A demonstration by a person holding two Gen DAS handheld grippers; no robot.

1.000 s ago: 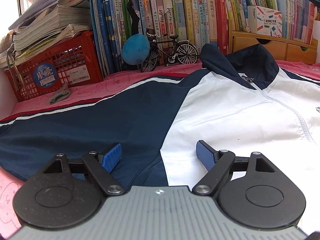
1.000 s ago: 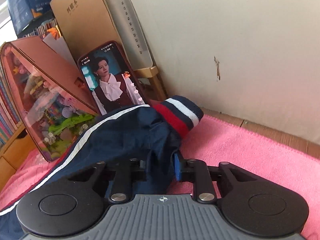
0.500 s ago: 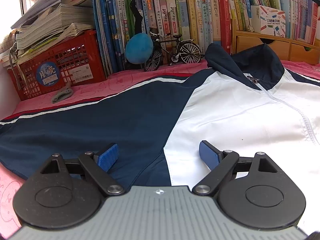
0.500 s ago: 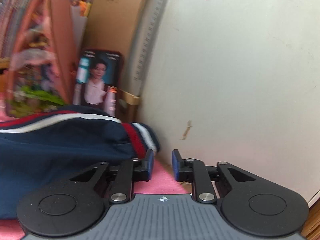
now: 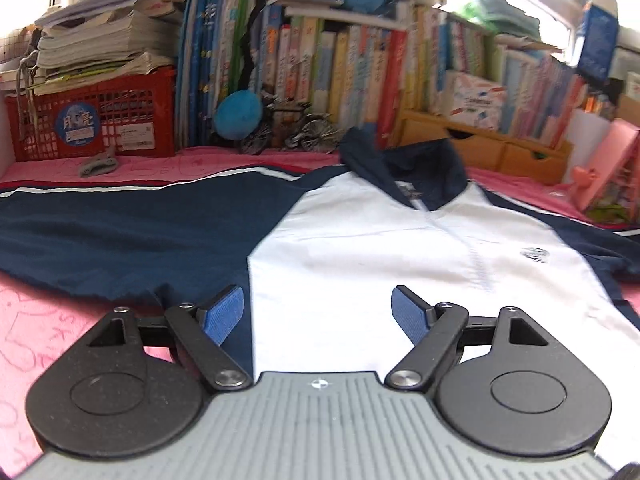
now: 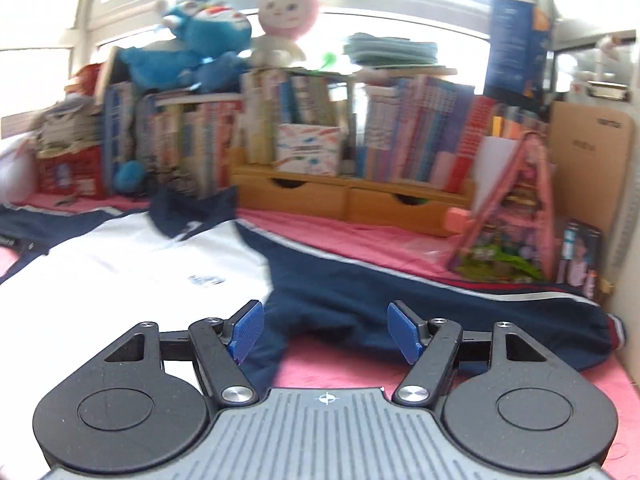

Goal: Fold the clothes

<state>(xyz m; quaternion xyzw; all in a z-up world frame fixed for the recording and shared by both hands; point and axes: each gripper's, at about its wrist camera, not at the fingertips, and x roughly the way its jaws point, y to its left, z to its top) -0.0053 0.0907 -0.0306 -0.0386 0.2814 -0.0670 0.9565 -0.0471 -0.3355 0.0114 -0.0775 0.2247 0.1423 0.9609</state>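
While the jacket [image 5: 360, 248] is lying flat and face up on the pink cloth [image 5: 48, 320] covering the tabletop, both grippers are hanging just above its near edge. Its collar is pointing away toward the books [image 5: 340, 64], and its two dark sleeves are stretching out sideways, one to each side. So the long way of the jacket is running from left to right across both views.

The left gripper [image 5: 318, 314] is sitting over the spot where the left sleeve [image 5: 120, 240] is meeting the white front. Its jaws are spread wide, they have just been closing a little, and nothing is between them.

The right gripper [image 6: 322, 332] is sitting over the start of the right sleeve [image 6: 440, 300], near the armpit. Its jaws have just been opening and are now spread, with no cloth between them. That sleeve is reaching far off to the right, and its striped cuff [image 6: 616, 330] is lying close to the wall.

I think a sleeve is going to be folded in next. Each hand is nearer its own sleeve, but both cuffs are lying well apart from the jaws.
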